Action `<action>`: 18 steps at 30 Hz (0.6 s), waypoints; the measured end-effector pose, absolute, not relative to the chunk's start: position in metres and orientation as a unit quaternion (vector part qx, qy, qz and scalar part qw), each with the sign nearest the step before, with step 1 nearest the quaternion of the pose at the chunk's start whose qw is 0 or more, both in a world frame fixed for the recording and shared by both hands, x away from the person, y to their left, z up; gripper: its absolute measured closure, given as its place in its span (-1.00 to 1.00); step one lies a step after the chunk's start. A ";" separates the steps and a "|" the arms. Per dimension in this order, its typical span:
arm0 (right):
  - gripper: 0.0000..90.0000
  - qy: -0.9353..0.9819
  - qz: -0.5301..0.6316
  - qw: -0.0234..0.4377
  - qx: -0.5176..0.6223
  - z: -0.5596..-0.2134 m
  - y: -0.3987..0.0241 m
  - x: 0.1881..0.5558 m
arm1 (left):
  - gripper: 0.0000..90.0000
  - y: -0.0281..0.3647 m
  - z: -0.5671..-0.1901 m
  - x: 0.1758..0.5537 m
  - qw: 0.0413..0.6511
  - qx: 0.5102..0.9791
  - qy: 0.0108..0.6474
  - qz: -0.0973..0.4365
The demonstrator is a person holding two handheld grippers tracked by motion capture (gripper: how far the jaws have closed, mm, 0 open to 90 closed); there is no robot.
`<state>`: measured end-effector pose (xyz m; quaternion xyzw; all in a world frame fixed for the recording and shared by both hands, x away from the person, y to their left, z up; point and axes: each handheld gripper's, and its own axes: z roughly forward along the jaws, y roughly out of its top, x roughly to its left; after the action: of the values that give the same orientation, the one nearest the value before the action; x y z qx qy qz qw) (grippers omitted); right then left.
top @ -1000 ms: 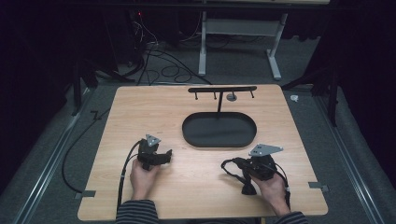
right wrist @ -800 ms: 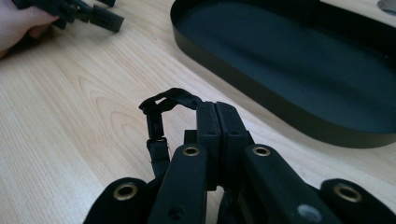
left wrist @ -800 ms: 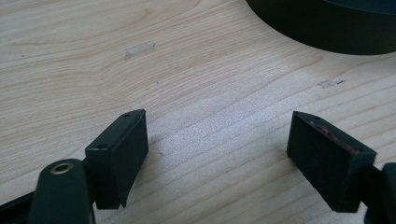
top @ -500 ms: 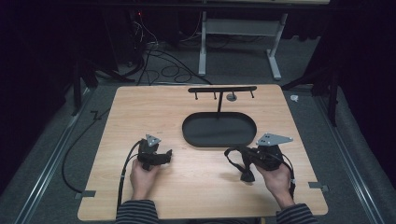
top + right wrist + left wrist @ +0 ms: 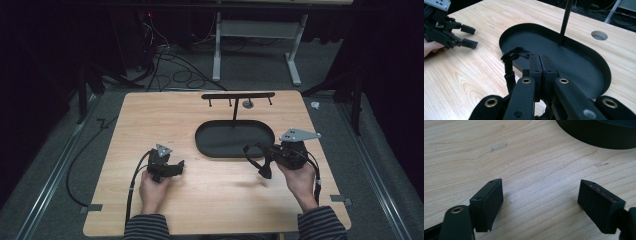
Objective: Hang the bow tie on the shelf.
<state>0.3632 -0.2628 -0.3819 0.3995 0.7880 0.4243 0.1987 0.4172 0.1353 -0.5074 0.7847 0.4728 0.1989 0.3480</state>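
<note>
Near table's front edge: left gripper [image 5: 172, 167] spread wide, empty; right gripper [image 5: 255, 157] clenched on black strap [image 5: 510, 62], just beside oval tray [image 5: 207, 145] under hanger stand [image 5: 235, 100]; hanging or placing evidently pending.

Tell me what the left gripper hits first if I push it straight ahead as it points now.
Probably the outer wall of the black oval tray: the open left gripper faces bare wood, with the tray's edge just beyond. Depth is unclear.
</note>
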 end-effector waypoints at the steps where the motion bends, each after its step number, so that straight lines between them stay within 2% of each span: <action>1: 1.00 0.789 0.424 0.199 0.398 -0.380 -0.263 0.366 | -0.53 0.135 -0.507 0.417 0.348 0.785 0.473 0.199; 18: 1.00 0.777 0.436 0.204 0.406 -0.361 -0.268 0.384 | -0.53 0.135 -0.507 0.417 0.348 0.785 0.473 0.199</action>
<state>0.3838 -0.2677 -0.3608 0.4056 0.7769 0.4361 0.2042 0.4171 0.1354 -0.5074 0.7849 0.4726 0.1989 0.3480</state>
